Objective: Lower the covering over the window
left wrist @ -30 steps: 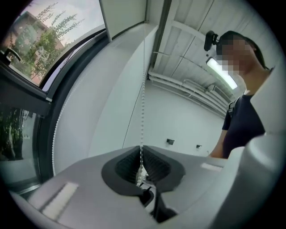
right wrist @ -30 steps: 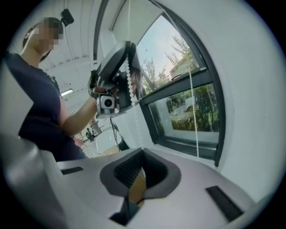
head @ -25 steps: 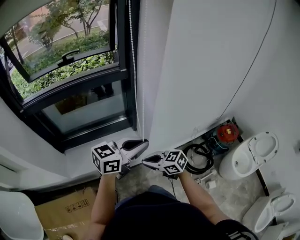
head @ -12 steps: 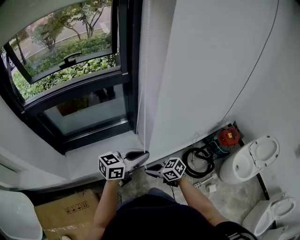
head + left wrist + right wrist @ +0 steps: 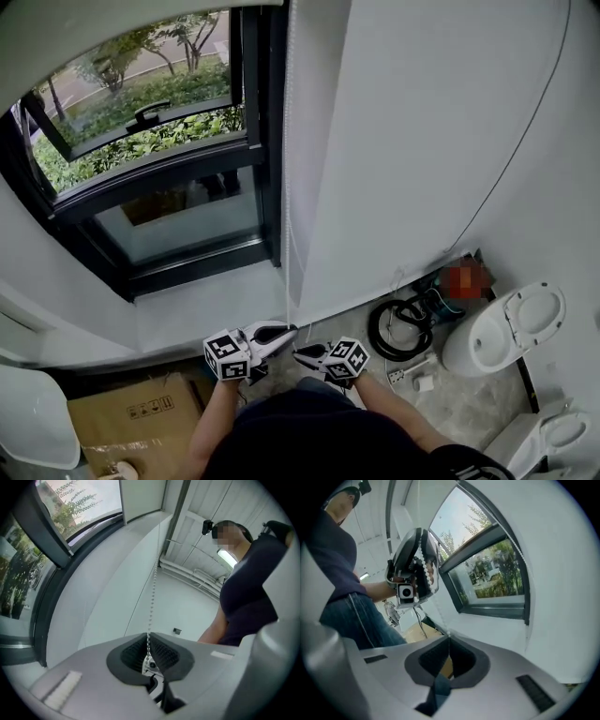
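here, grips the bead chain [image 5: 153,588] in the left gripper [image 5: 149,639], jaws squeezed on the beads. pinches a strand in the right gripper [image 5: 449,638] too, jaws shut. goes straight up from both tips, beside the window [image 5: 178,216], no blind over the glass yet. needs a pull straight down toward the grey floor [image 5: 450,394], white wall [image 5: 403,141] close.

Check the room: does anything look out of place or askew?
The floor is cluttered: two toilets, a coiled hose and a cardboard box. The upper sash is tilted open. The chain runs straight, pinched by the left hand-held gripper and the right hand-held gripper.
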### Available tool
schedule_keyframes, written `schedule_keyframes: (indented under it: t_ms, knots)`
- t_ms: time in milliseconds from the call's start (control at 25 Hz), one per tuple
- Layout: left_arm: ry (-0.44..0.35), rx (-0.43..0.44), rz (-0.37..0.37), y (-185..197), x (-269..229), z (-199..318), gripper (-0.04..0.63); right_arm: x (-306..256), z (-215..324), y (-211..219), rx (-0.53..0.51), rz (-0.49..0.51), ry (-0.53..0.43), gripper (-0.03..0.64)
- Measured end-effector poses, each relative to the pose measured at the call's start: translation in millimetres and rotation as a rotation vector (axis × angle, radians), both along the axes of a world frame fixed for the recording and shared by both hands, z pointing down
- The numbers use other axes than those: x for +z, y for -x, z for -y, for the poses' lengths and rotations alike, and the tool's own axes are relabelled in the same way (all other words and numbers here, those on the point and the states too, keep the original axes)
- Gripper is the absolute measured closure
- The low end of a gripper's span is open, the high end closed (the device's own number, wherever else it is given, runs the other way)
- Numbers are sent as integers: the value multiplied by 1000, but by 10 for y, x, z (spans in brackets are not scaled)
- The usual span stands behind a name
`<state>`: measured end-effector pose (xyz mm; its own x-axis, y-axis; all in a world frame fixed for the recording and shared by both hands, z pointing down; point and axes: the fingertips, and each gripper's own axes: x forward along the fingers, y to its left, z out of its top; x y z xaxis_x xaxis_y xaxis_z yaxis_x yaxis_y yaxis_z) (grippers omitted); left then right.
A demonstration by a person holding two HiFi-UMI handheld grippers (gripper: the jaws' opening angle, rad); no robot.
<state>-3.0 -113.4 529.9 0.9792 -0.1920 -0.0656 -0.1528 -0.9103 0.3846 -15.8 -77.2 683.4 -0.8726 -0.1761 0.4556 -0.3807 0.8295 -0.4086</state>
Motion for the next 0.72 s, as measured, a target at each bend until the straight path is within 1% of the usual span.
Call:
schedule_keyframes:
  t_ms: [80, 200, 360, 440, 640, 720]
  knots:
    - [27, -21, -5, -12, 100, 3, 571, 58, -63, -52, -22, -24, 3, 604]
    - [63, -41, 13, -81, 208, -29, 571, 124, -166, -156, -62, -63, 17, 603]
    - [97, -79, -23, -191, 181, -135, 571, 127, -222, -272, -85, -79, 21, 603]
    - [100, -98, -36, -235, 165, -169, 571, 115, -249, -298, -106, -83, 12, 603]
    - [75, -147, -63, -310, 157, -154, 571, 101, -282, -405, -106, -49, -8, 603]
    - [64, -168, -75, -331, 178, -149, 571, 119, -315, -455, -121, -55, -31, 603]
